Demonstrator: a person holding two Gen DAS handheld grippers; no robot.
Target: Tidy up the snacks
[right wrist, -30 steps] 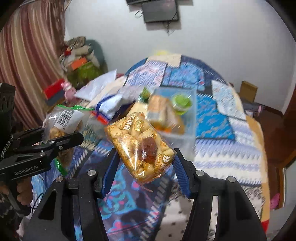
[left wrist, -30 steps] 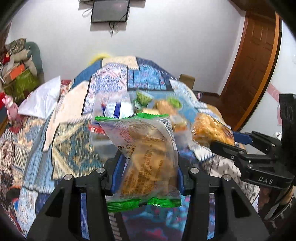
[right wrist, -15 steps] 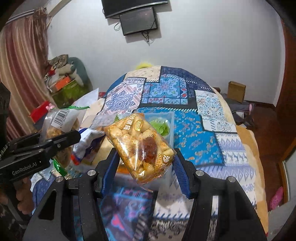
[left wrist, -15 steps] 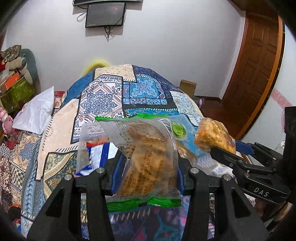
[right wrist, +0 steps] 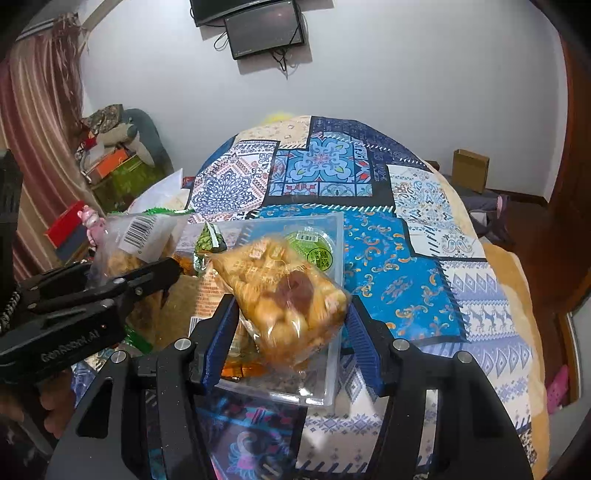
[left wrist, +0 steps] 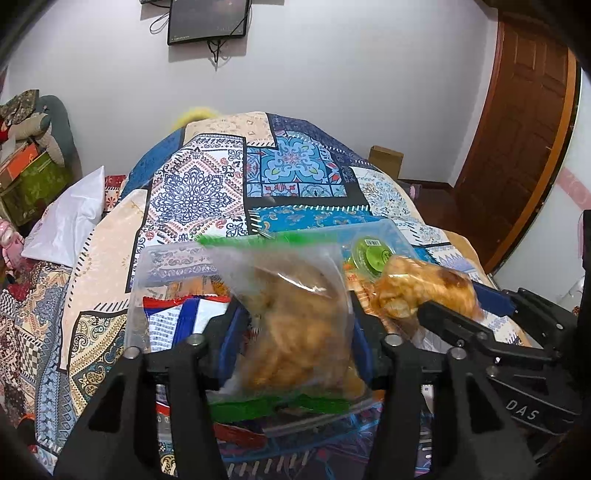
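A clear green-edged bag of golden biscuits hangs blurred between the fingers of my left gripper, whose jaws are opening and letting it slip. It is above a clear plastic box holding a red, white and blue packet. My right gripper is shut on a clear bag of puffed orange snacks, over a second clear box with a green-lidded cup inside. Each gripper shows in the other's view: the left gripper on the left and the right gripper on the right.
Both boxes rest on a bed with a patchwork quilt. A white pillow and piled belongings lie to the left. A cardboard box and a wooden door are at the right. A screen hangs on the wall.
Both grippers have moved forward and lower over the clear boxes. The left jaws have begun to part and the biscuit bag is now blurred between them. The right gripper keeps its bag.
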